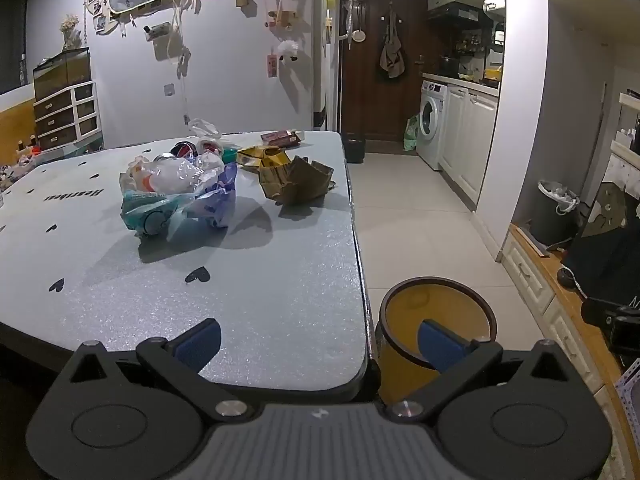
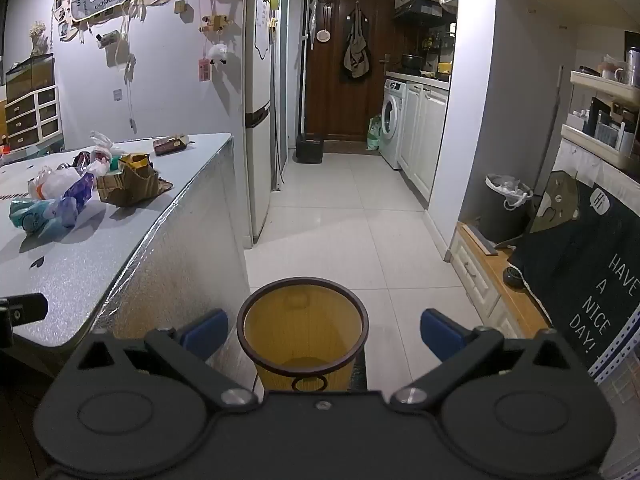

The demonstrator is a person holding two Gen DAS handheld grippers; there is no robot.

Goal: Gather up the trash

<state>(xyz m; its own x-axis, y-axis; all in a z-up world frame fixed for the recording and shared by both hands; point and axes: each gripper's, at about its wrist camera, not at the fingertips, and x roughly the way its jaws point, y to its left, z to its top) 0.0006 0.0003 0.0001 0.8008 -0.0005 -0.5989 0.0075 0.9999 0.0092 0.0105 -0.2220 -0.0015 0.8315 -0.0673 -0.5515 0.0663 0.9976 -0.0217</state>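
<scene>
1. The left gripper stood with its blue-padded jaws spread wide and nothing between them, hanging over the near corner of the grey, heart-printed table.
2. The right gripper was likewise wide apart and empty, beside the table's foil-covered side and above the round yellow waste bin with a dark rim.
3. That bin stood on the tiled floor, just beside the table's near corner; inside, only its bare yellow walls and bottom showed.
4. The trash lay on the table, well beyond both grippers: a crumpled heap of clear, teal and purple plastic bags towards the table's middle.
5. A torn brown cardboard box sat just beside the heap, nearer the table's edge.
6. Behind these, towards the table's far end, lay a yellow packet and a small reddish-brown carton.
7. Well apart from the table, against the far wall, a dark bin lined with a white bag held crumpled waste.
</scene>
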